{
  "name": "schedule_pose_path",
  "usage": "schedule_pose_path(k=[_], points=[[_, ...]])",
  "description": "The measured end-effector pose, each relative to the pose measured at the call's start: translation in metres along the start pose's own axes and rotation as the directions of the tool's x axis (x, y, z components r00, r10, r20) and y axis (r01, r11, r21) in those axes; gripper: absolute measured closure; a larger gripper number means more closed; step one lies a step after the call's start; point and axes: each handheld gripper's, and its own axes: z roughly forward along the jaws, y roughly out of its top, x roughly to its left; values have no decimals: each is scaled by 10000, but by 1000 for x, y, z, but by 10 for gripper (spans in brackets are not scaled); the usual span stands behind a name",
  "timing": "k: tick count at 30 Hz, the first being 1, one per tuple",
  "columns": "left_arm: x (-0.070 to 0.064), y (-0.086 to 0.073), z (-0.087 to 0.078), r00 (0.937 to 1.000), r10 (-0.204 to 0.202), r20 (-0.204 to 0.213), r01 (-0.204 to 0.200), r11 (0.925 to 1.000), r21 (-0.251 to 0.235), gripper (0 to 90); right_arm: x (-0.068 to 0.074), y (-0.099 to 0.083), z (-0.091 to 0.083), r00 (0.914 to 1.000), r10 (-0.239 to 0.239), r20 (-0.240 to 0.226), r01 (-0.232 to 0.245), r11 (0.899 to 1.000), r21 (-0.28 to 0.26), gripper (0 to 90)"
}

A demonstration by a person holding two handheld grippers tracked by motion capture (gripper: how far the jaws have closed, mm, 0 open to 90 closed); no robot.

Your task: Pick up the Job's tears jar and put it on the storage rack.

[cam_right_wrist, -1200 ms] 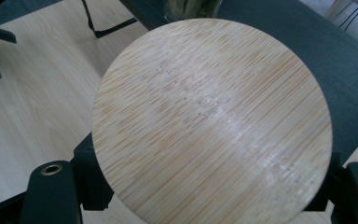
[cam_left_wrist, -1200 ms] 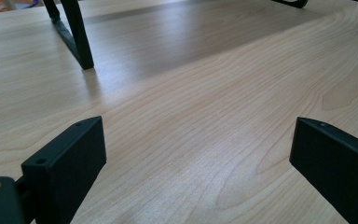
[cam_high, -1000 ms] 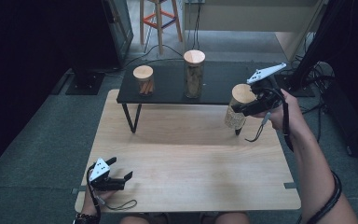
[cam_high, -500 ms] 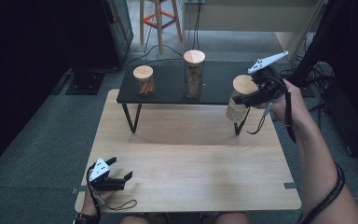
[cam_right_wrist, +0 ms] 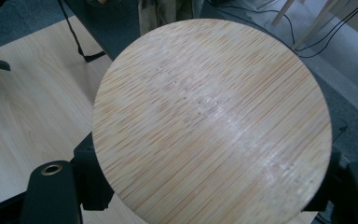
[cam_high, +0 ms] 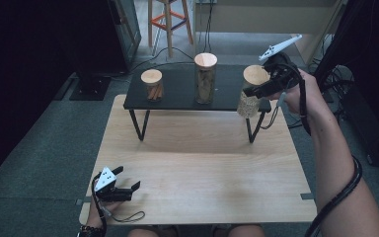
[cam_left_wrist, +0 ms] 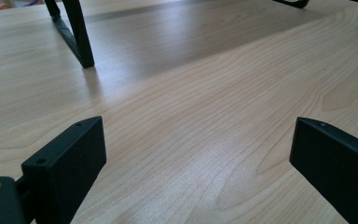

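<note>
In the high view the right gripper (cam_high: 249, 93) was clenched on a jar (cam_high: 251, 92) with a round wooden lid, held at the right end of the black shelf (cam_high: 177, 94) in the upper right of the frame, its base at about the level of the shelf's edge; whether it already rested there could not be told. Doing this step well probably meant keeping the jar upright, bringing it fully over the shelf top rather than its corner, and releasing only once the base sat flat, clear of the tall jar (cam_high: 205, 78) at centre and the short jar (cam_high: 152, 84) further left. The left gripper (cam_high: 127, 183) lay on the worktop (cam_high: 202, 163) at lower left, well apart from all of them. In the left gripper view its jaws stood wide apart over bare wood, nothing between them. In the right gripper view the lid (cam_right_wrist: 212, 121) spanned the middle of the frame, with the jaws closed against the jar beneath it at lower left and lower right.
</note>
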Motion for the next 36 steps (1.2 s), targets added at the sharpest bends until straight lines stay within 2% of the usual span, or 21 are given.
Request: schedule_pose_path(k=[11,20,28,31,36], points=[[0,0,0,10000,3,-13,-3,10000,14,39,-19,15,20,9997,224,20,-224,9992,328,249],[0,1,1,10000,49,-13,-49,10000,50,39,-33,27,46,9995,313,101,-318,9980,543,249],[1,1,1,10000,67,29,-67,10000,42,40,-35,38,60,9983,450,373,-471,9973,571,249],[0,1,1,10000,68,32,-69,10000,28,40,-38,39,63,9977,572,357,-590,9970,507,249],[0,0,1,10000,82,17,-82,10000,-16,40,-36,35,64,9969,657,436,-669,9974,267,247]])
